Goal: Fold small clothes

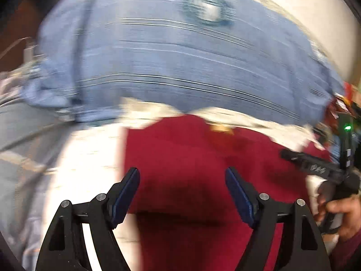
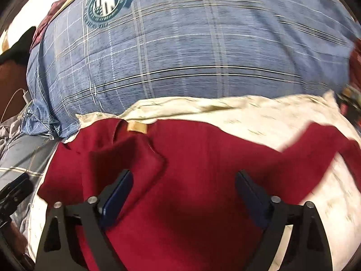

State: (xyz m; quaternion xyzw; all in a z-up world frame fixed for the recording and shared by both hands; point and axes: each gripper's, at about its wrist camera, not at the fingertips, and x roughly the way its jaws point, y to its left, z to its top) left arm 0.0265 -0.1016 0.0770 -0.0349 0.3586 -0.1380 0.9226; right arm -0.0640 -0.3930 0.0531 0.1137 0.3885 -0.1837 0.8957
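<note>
A dark red garment lies flat on a cream printed sheet, with a tan neck label at its far edge and one sleeve spread to the right. Its left part is folded over the body. My right gripper is open and empty just above the garment's middle. My left gripper is open and empty above the same red garment, whose left edge lies beside the left finger. The right gripper shows at the right of the blurred left wrist view.
A large blue plaid pillow with a round teal badge lies just beyond the garment; it also shows in the left wrist view. Grey plaid bedding lies to the left. A white cable and charger are at far left.
</note>
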